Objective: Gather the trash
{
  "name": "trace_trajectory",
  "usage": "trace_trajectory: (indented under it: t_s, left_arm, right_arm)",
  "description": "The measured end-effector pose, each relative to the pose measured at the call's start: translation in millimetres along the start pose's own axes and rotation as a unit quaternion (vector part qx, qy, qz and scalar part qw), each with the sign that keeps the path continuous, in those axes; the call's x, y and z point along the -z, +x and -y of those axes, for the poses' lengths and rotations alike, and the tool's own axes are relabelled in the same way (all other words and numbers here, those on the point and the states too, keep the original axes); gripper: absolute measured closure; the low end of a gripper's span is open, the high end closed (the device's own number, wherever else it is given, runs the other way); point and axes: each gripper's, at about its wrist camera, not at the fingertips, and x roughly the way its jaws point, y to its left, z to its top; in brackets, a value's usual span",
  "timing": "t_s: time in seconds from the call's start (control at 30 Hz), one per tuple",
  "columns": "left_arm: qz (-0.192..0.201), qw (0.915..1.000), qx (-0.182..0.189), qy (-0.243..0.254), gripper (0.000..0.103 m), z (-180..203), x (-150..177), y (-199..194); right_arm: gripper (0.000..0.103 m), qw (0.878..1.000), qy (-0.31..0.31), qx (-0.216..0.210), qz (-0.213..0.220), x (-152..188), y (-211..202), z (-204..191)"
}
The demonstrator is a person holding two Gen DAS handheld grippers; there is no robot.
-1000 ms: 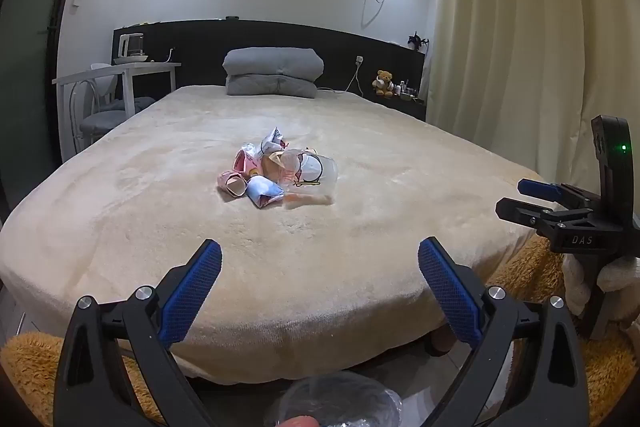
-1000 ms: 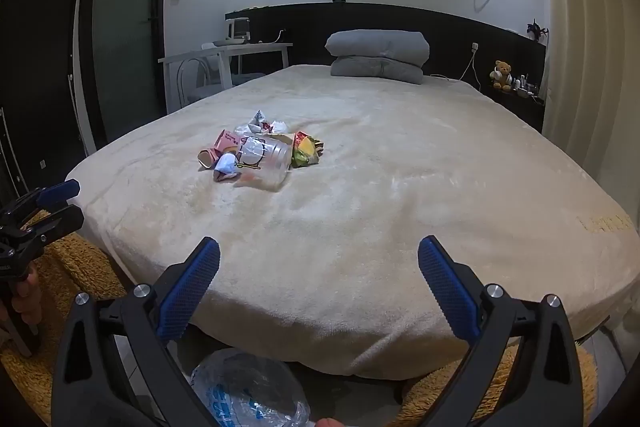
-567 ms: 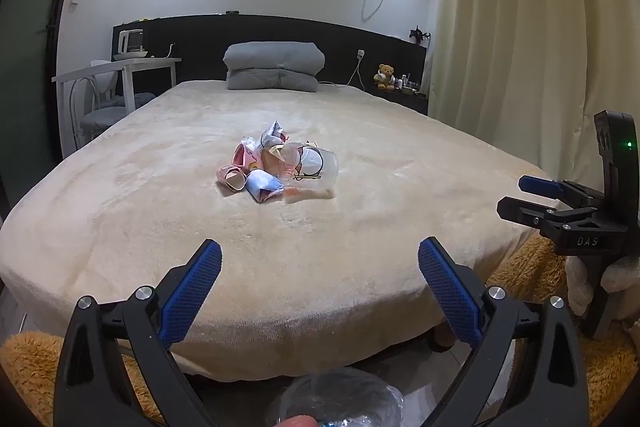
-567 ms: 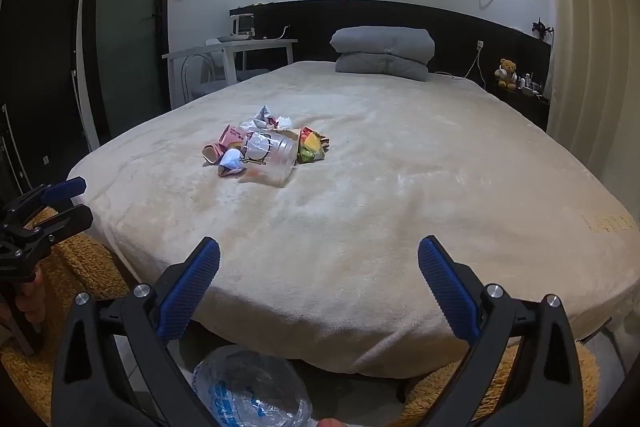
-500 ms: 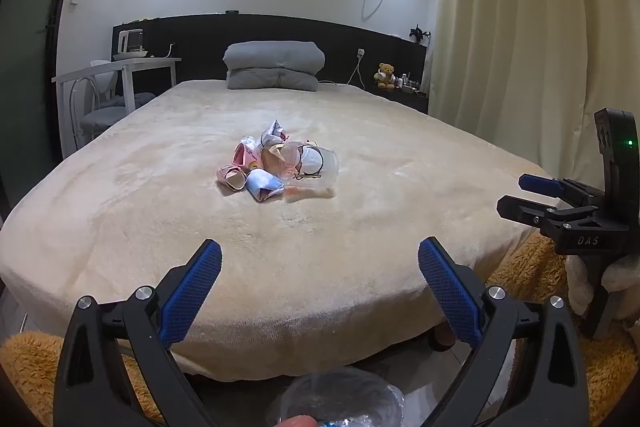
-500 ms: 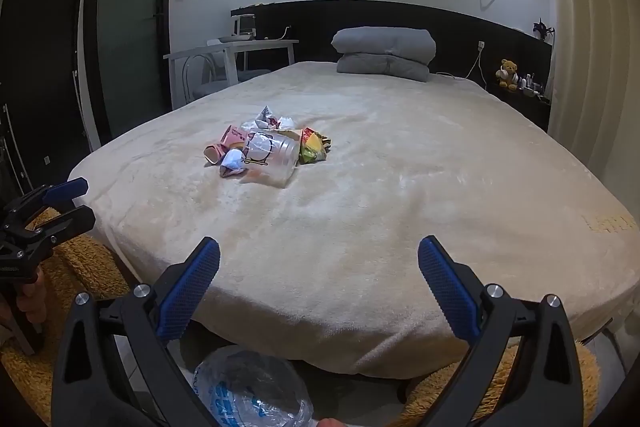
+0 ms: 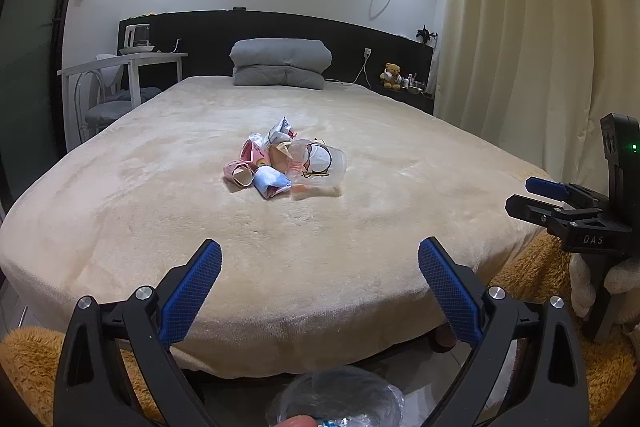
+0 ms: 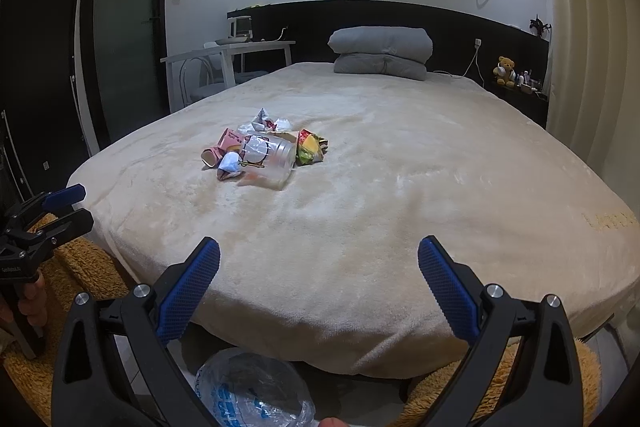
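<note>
A small heap of trash (image 7: 280,163) lies in the middle of the cream bed: a clear plastic cup (image 7: 320,163) on its side, pink cartons (image 7: 244,167), a blue-white wrapper (image 7: 274,183) and crumpled paper. From the right wrist view the same heap (image 8: 264,151) also shows a yellow-green snack bag (image 8: 310,149). My left gripper (image 7: 318,281) is open at the foot of the bed, well short of the heap. My right gripper (image 8: 318,281) is open too, further right, and empty. A clear plastic bag (image 8: 252,391) lies on the floor below both.
The bed (image 7: 120,207) fills the view, with grey folded bedding (image 7: 280,63) at the headboard. A white desk and chair (image 7: 116,87) stand at the left, curtains (image 7: 540,47) at the right. Orange shaggy rug (image 8: 80,267) lines the bed's foot.
Both views have shifted slightly: the heap now sits a little closer and the cameras have tilted. Both grippers stay open.
</note>
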Motion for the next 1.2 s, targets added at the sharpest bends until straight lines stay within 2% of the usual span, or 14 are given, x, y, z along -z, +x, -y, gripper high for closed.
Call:
trace_trajectory:
  t_s: [1.2]
  left_arm:
    - [-0.002,1.0000,-0.002,0.002,0.006,3.6,0.3,0.8]
  right_arm:
    - [0.005,1.000,-0.005,-0.008,0.003,-1.5,-2.3,-0.8]
